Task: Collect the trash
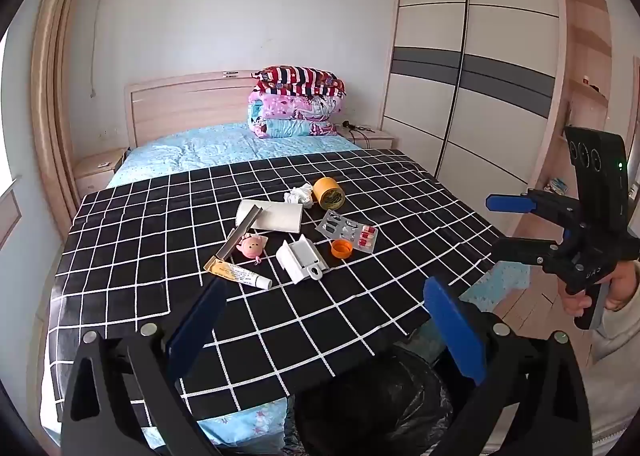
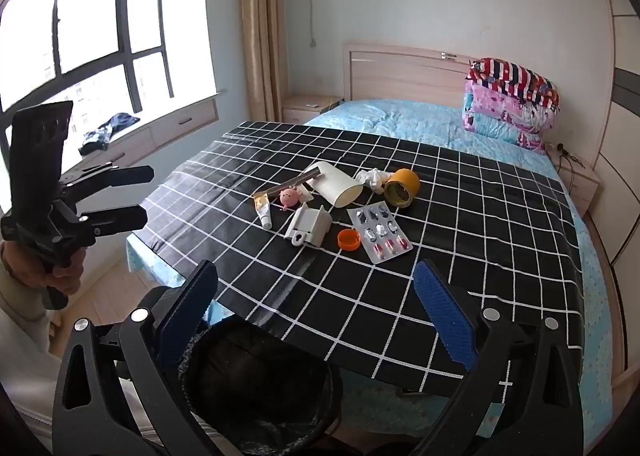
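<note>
Small items lie on a black checked cloth (image 1: 140, 256) on the bed: a crumpled tissue (image 1: 299, 194), a yellow tape roll (image 1: 329, 192), a white paper roll (image 1: 270, 215), a pill blister (image 1: 347, 230), an orange cap (image 1: 341, 248), a white plastic holder (image 1: 303, 259), an ointment tube (image 1: 240, 274), a pink pig toy (image 1: 252, 246) and a grey strip (image 1: 240, 234). A black-lined trash bin (image 2: 256, 388) stands below the bed's near edge. My left gripper (image 1: 324, 320) is open and empty. My right gripper (image 2: 316, 308) is open and empty above the bin.
Folded quilts (image 1: 298, 101) are stacked at the headboard. A wardrobe (image 1: 472, 75) stands to the right of the bed, nightstands (image 2: 312, 105) flank it, and a window bench (image 2: 140, 135) with dark clothing runs along the left wall.
</note>
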Demonstrator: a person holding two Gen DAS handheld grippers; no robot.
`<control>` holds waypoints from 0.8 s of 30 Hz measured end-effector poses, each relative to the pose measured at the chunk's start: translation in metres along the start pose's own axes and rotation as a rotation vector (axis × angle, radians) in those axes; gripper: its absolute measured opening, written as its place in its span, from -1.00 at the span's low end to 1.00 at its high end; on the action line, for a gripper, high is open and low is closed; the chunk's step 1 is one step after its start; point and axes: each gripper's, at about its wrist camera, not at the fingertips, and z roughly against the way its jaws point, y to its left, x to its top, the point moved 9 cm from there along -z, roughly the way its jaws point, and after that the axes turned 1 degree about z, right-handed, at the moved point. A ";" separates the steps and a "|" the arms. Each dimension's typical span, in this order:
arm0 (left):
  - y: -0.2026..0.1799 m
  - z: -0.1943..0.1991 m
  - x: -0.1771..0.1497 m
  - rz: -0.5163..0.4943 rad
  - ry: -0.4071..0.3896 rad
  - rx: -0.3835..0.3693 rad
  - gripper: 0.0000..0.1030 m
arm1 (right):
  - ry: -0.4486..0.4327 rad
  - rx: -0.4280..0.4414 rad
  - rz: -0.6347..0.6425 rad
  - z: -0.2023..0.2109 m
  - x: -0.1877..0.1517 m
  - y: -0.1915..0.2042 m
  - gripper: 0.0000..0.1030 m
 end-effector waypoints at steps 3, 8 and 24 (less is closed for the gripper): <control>0.000 0.001 0.001 0.018 -0.005 -0.012 0.85 | -0.002 0.001 -0.002 0.001 0.000 0.000 0.94; 0.000 0.001 0.001 0.014 -0.005 -0.008 0.85 | 0.000 0.002 -0.002 0.001 0.000 0.001 0.94; 0.002 0.000 0.002 0.012 -0.004 -0.005 0.85 | -0.003 0.001 -0.003 0.001 0.000 0.001 0.94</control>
